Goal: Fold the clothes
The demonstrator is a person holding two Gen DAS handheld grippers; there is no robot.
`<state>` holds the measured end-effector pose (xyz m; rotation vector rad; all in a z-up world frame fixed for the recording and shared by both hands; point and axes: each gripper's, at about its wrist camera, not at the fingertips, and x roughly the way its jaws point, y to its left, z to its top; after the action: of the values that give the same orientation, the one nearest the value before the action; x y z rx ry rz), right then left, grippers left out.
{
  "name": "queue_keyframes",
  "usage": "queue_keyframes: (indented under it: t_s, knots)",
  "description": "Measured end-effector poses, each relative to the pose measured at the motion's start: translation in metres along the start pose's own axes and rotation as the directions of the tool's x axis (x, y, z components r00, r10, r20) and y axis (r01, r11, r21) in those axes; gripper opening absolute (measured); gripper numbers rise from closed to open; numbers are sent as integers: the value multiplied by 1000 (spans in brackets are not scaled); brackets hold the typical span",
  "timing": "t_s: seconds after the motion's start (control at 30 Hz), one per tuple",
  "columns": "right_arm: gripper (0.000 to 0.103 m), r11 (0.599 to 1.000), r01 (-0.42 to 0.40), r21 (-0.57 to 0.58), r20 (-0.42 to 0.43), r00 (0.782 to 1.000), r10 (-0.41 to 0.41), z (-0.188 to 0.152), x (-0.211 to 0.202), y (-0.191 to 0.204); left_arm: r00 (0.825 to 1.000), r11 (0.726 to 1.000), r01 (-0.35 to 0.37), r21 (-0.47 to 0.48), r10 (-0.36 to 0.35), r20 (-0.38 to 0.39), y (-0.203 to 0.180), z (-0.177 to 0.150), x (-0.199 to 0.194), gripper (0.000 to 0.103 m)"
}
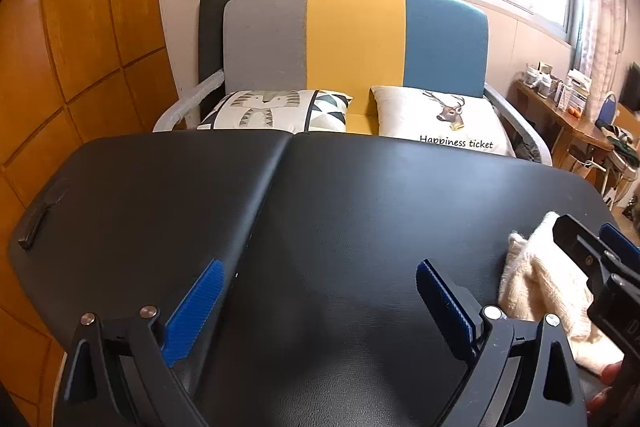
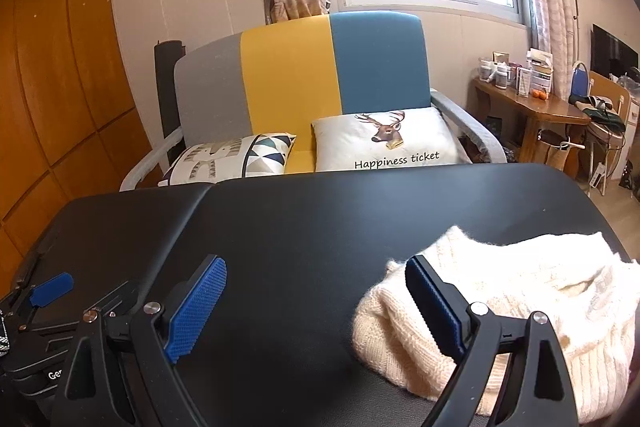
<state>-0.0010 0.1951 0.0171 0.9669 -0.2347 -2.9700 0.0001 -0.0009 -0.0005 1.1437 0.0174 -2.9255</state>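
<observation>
Lettering reading "Happiness ticket" runs in black under a stag's head on the white cushion (image 2: 386,143), which lies on the seat of a sofa (image 2: 288,75) whose back is striped grey, yellow and blue; a second cushion (image 2: 236,161) with a striped animal face and triangles lies beside it to the left. On the housing at the lower left edge of the right wrist view, the white letters "Ge" can be read, the rest cut off. The left gripper (image 1: 316,301) is held low over the black padded table (image 1: 340,195), pointing toward the sofa, its blue ribbed fingers (image 1: 192,311) spread wide apart with nothing between them. The right gripper (image 2: 316,301) is held in the same forward attitude just to its right, its fingers (image 2: 198,307) likewise wide apart and gripping nothing; its right finger stands in front of the cream knitted sweater (image 2: 520,303). That sweater lies bunched in a loose heap on the right part of the table, near the front edge. In the left wrist view the right gripper's black frame crosses over the sweater at the right border. A wooden desk (image 2: 532,107) crowded with small jars and papers stands by the window.
</observation>
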Motion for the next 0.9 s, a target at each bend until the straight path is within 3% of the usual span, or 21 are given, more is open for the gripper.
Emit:
queue_keyframes:
  t_s: [0.43, 0.9]
  knots:
    - [93, 998, 65, -22, -11, 998, -65, -7, 12, 5, 1000, 1000, -9, 11, 9, -24, 4, -2, 11, 98]
    - [93, 997, 82, -4, -18, 996, -83, -8, 15, -2, 999, 999, -33, 37, 34, -22, -3, -1, 15, 98]
